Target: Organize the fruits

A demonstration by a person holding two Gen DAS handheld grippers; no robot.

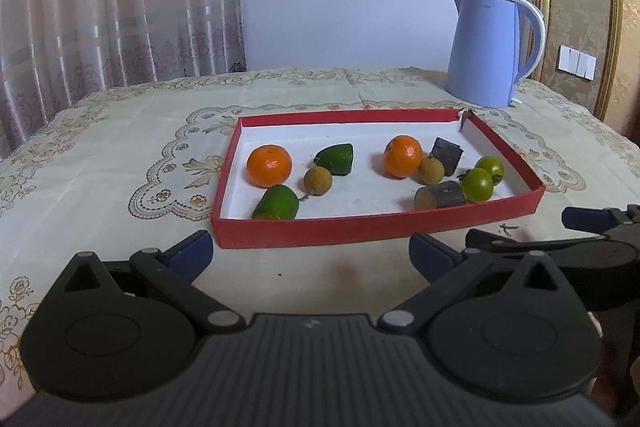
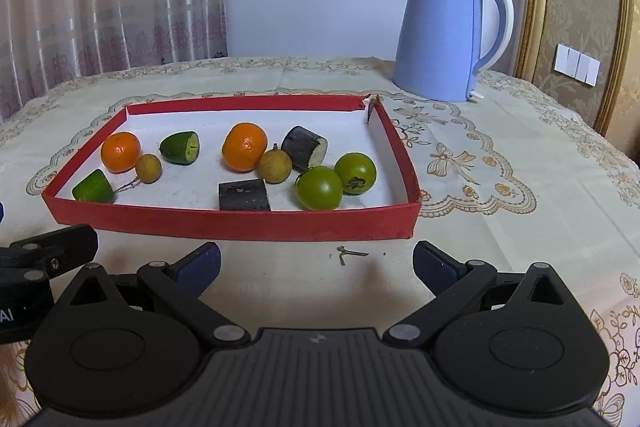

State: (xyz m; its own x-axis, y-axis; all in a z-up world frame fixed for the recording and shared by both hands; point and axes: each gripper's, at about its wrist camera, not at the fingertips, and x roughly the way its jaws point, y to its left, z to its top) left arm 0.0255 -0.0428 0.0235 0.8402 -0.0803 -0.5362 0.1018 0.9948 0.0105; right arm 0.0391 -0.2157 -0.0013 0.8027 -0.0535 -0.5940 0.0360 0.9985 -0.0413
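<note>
On patterned tablecloth (image 2: 480, 131), blue kettle (image 2: 440, 35) behind red tray (image 2: 240, 225) holding two oranges (image 2: 244, 147), green tomatoes (image 2: 320, 187), cucumber ends (image 2: 180, 147), dark chunks (image 2: 244, 195), longans (image 2: 275, 167); left gripper (image 1: 310, 255) and right gripper (image 2: 316, 265) spread wide, empty, near tray front.

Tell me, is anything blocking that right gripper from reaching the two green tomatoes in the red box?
Only the box's near wall lies between the open right gripper and the green tomatoes. It is low, so reaching over it looks possible. A dark cut piece sits just left of them.
</note>
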